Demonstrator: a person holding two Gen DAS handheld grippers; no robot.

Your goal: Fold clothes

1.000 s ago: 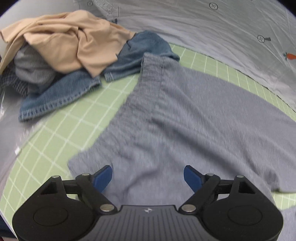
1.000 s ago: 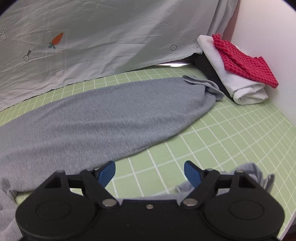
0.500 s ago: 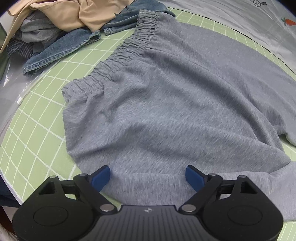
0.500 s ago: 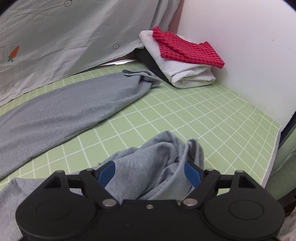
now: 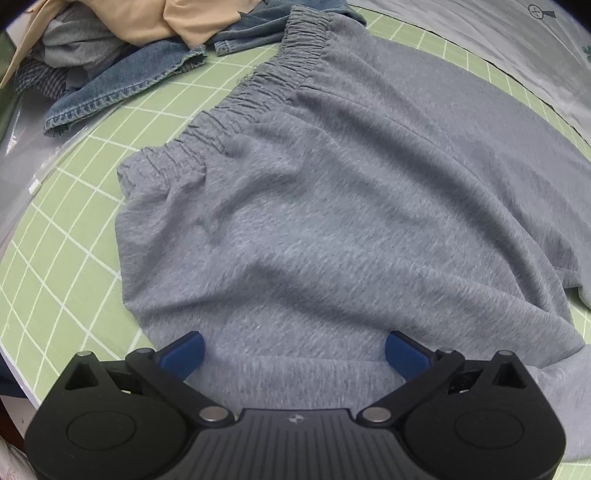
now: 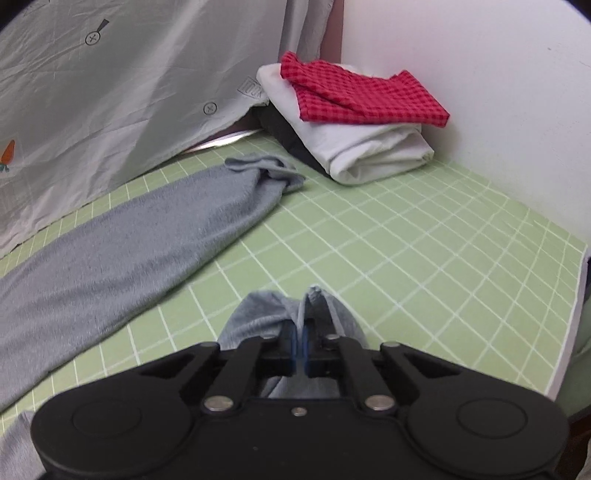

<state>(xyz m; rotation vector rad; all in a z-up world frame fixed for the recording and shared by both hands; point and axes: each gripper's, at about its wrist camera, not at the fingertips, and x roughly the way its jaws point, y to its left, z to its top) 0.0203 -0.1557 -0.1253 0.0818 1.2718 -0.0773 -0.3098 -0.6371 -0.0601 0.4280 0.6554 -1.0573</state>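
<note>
A pale green cutting mat point(image 5: 74, 206) ruled with a white grid covers the desk, and a wrinkled grey sheet point(image 6: 110, 110) printed with small symbols and a carrot hangs along its far edge, next to a white wall point(image 6: 480, 92).

A pair of grey sweatpants point(image 5: 351, 192) lies spread on the mat. In the left wrist view its gathered elastic waistband point(image 5: 236, 99) runs diagonally across the upper middle, and the seat of the garment fills most of the frame. The left gripper point(image 5: 293, 354) points steeply down over this fabric; its jaws are opening, its 2 blue fingers point(image 5: 183, 352) stand wide apart with the grey cloth lying beneath and between them, and they pinch nothing.

Beyond the waistband sits a loose heap of unfolded clothes: a tan garment point(image 5: 177, 18) on top of blue denim point(image 5: 122, 85).

In the right wrist view 1 trouser leg point(image 6: 129, 254) stretches flat toward the far corner, its cuff crumpled near a folded stack. The right gripper point(image 6: 299, 345) has its fingers pressed together on a bunched fold of the other leg point(image 6: 280, 310), which rises in a small peak just ahead of the tips.

The folded stack holds a red checked cloth point(image 6: 354, 96) on a white folded piece point(image 6: 369, 147), with something dark underneath.
</note>
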